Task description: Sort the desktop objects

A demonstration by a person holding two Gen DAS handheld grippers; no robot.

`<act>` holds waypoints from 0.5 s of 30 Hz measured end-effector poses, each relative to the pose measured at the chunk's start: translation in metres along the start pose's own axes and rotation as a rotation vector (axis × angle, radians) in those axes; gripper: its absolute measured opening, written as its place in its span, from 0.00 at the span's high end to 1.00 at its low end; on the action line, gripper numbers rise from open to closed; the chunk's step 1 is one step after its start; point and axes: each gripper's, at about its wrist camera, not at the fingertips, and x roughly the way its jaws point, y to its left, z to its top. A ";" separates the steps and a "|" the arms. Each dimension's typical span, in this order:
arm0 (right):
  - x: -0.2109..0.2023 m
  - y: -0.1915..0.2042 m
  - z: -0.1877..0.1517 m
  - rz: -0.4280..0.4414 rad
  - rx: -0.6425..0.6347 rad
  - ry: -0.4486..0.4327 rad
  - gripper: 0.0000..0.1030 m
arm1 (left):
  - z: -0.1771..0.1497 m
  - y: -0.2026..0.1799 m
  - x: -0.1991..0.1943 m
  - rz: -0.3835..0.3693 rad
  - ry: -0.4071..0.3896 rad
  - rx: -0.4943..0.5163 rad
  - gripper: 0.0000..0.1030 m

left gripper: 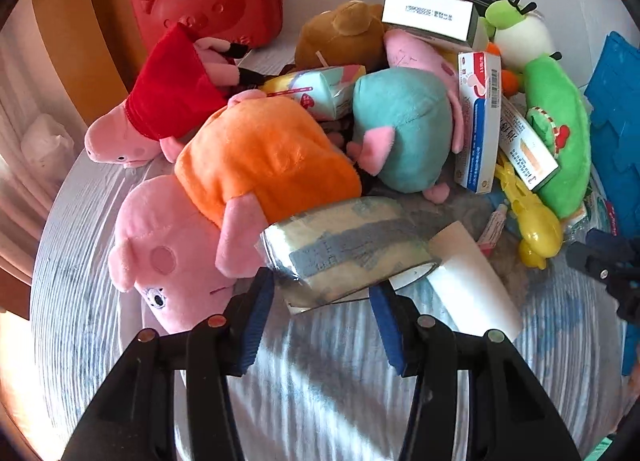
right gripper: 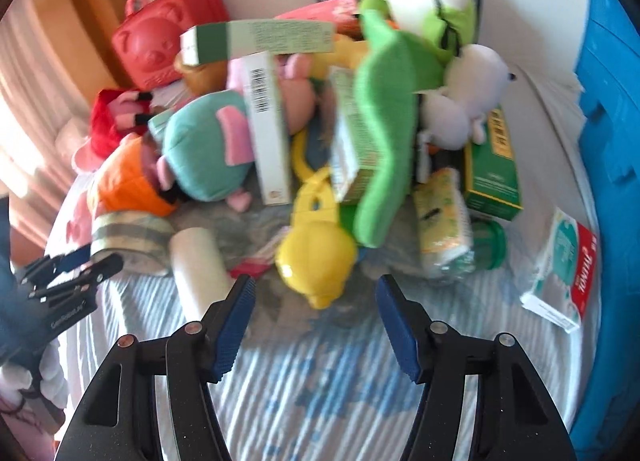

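Left gripper (left gripper: 322, 293) wide open, holding nothing; tape roll (left gripper: 344, 249) sits between its fingertips at the near edge of the pile, orange-dressed pig plush (left gripper: 224, 189) touching it on the left. Right gripper (right gripper: 316, 295) open, empty; yellow toy (right gripper: 316, 257) just beyond its tips, slightly left of centre.

I see a round table under a pale blue-and-white striped cloth (left gripper: 320, 373), filling the lower half of both views. Resting on it in the left view: a pink plush pig in an orange dress (left gripper: 224, 197) at centre left, a roll of clear tape (left gripper: 344, 249) at centre, and a white paper roll (left gripper: 472, 277) just right of it. A red-and-white box (right gripper: 564, 281) lies at the right view's right edge.
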 end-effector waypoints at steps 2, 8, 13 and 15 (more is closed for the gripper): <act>0.000 0.003 -0.002 0.007 -0.007 0.006 0.38 | 0.001 -0.003 -0.010 0.001 -0.028 0.022 0.53; 0.000 0.004 -0.004 0.008 -0.010 0.014 0.38 | 0.031 0.014 -0.041 0.015 -0.148 0.019 0.53; -0.001 0.016 -0.009 0.014 -0.026 0.024 0.38 | 0.046 0.011 0.005 0.027 -0.030 0.041 0.52; -0.003 0.021 -0.013 0.013 -0.034 0.028 0.38 | 0.032 0.010 0.009 0.045 -0.020 0.042 0.52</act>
